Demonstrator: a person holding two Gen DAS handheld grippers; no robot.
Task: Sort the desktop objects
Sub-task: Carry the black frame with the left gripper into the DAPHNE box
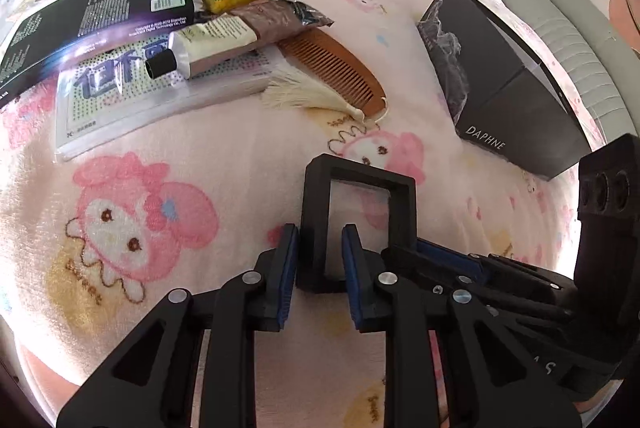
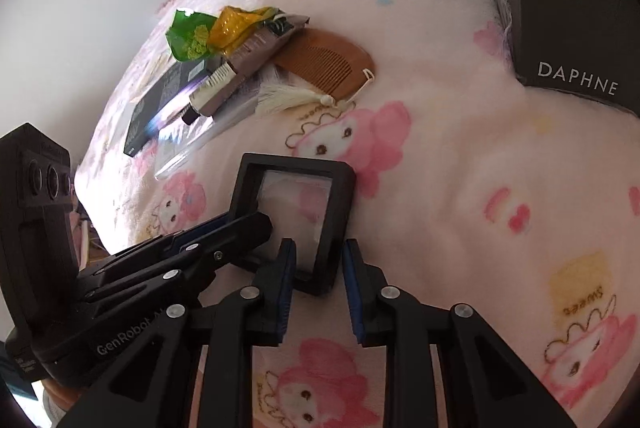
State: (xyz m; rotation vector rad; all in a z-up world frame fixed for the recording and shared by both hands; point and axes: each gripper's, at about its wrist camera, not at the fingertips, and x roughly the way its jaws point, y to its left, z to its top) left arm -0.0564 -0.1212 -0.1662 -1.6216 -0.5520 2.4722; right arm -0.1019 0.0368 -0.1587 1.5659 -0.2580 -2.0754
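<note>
Black frame (image 1: 320,188) is sitting on the pink blanket (image 1: 200,308) between both half-open claws, left claw (image 1: 320,278) and right claw (image 2: 319,292), neither squeezing it, with a comb (image 1: 340,68) and dark box (image 1: 500,68) lying behind.

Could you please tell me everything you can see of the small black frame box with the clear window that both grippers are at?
The black frame box is a small square case: thick matte black rim, likely plastic, around a clear filmy window showing the pink blanket through it. It lies roughly flat on the blanket, near the comb's tassel. The left gripper straddles its left rim, the right gripper its right rim; both sets of blue pads sit close, but actual contact is unclear.
</note>
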